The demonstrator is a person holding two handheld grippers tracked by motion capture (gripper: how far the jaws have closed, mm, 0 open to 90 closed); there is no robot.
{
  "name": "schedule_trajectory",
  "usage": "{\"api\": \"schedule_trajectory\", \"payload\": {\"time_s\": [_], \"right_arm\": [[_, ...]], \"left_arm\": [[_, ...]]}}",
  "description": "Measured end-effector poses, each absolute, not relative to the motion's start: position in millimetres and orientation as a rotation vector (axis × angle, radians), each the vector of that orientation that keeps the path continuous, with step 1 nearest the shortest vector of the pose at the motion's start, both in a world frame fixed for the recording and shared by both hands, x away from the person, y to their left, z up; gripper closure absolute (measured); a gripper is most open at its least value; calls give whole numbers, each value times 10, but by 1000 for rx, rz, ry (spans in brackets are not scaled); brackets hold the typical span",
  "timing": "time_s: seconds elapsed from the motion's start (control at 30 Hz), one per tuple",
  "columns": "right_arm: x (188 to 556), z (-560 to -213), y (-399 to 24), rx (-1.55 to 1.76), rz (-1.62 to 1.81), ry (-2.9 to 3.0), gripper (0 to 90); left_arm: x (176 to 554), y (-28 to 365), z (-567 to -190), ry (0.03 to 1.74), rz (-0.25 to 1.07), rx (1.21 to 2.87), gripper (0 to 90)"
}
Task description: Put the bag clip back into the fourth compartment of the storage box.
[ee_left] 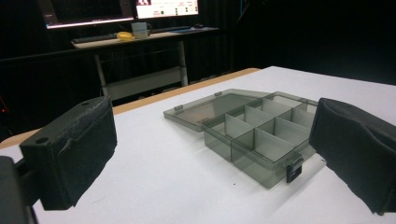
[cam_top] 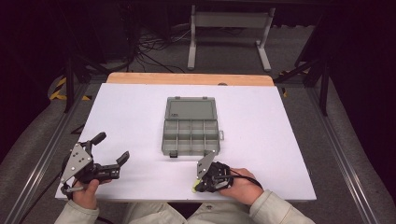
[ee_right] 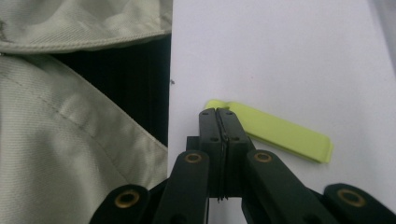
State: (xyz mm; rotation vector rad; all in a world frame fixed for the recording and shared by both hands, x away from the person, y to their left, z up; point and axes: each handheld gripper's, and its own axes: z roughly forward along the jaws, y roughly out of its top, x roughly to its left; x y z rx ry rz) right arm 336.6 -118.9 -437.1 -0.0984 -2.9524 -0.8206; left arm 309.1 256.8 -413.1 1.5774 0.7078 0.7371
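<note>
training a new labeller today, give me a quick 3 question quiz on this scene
1. True or false: the lid of the compartment box lies open.
2. Which gripper has its jaws spread wide: left gripper or right gripper?
3. What colour is the flat strip lying by the right gripper's jaws, at the near table edge?

Key: 1 true. 2 left; the right gripper's jaws are together. 3 yellow-green.

Bright overhead light floods the white table [cam_top: 261, 140]; surroundings sit dark, shadows stay soft, left gripper view's jaws blur.
</note>
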Motion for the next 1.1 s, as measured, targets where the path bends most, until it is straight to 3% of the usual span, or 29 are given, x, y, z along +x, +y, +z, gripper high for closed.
{"api": "schedule_trajectory", "payload": {"time_s": [1.1], "right_arm": [[3526,-4424,-962,-233,-922,-2983,900]], "left_arm": [[3091,2570,-4130,704,738,1574,14]]}}
